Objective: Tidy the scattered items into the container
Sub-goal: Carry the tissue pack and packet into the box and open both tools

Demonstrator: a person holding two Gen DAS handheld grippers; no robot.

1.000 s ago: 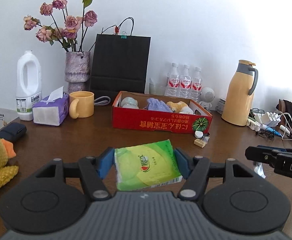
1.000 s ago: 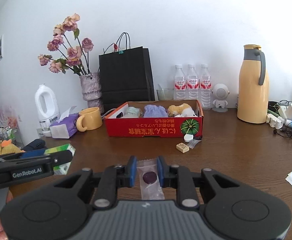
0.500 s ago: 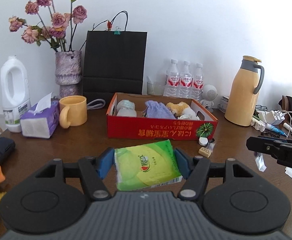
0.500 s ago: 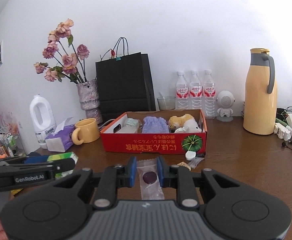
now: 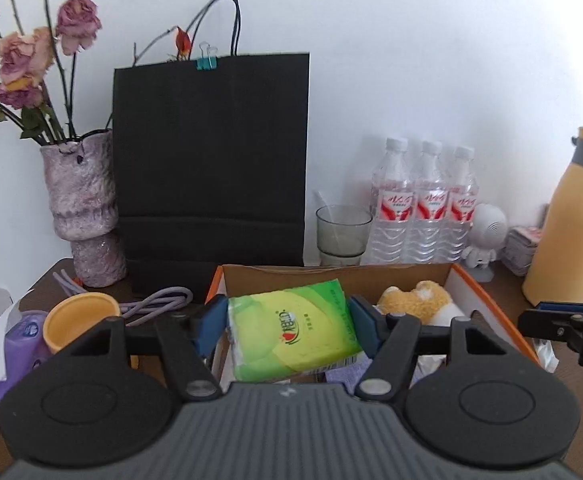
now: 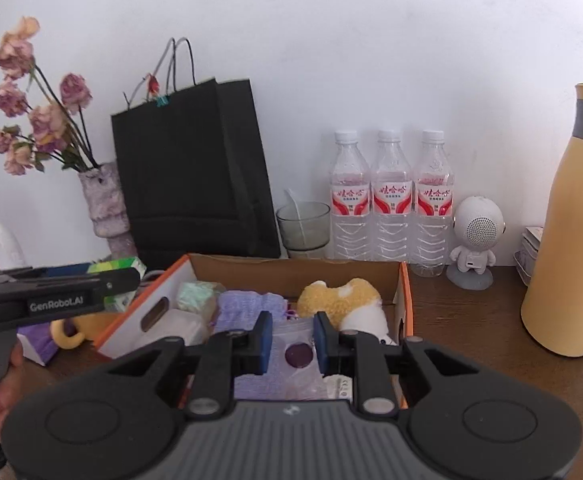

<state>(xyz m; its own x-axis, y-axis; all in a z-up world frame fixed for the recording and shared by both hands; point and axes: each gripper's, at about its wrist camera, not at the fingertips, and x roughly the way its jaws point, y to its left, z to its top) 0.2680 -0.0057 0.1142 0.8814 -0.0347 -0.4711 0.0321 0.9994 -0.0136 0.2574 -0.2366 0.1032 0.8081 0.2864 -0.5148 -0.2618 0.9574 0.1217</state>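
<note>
Both tools have advanced from the tabletop to above the box point(image 6: 405, 304): left tool point(image 5: 287, 322) clamps the tissue pack point(image 5: 293, 332), right tool point(image 6: 290, 338) clamps the sachet point(image 6: 297, 354); release is next

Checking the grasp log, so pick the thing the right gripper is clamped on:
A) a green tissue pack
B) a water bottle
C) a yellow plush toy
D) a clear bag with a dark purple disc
D: the right gripper is shut on the clear bag, purple disc showing, above the cardboard box.
</note>
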